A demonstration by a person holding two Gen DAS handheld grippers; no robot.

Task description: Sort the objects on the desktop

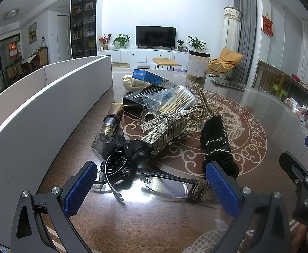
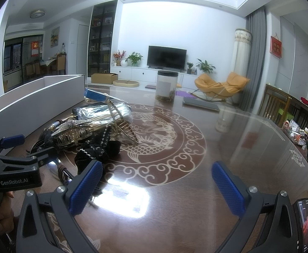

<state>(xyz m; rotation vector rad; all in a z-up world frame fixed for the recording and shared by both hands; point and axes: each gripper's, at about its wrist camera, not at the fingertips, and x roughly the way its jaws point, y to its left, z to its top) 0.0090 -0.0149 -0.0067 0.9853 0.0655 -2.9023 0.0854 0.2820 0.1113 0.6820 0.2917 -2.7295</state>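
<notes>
Fingers spread wide on both tools, neither holding anything: the left gripper (image 1: 151, 187) hovers low over the near edge of a heap of hair accessories on the glass-topped table (image 1: 259, 109), while the right gripper (image 2: 157, 187) hangs over bare tabletop just beside it. Between the left pads lie clear glasses (image 1: 166, 186), likely light, slippery and easily scratched, best taken by the dark temple arm. Behind them sit a rhinestone claw clip (image 1: 164, 130), stiff and snag-prone, a soft black velvet piece (image 1: 215, 139) and a bag of cotton swabs (image 1: 175, 99). A white divider box (image 1: 48, 109) stands along the left. What lies beneath the tangle is hidden, and the black lace item at its near edge is perhaps a headband.
</notes>
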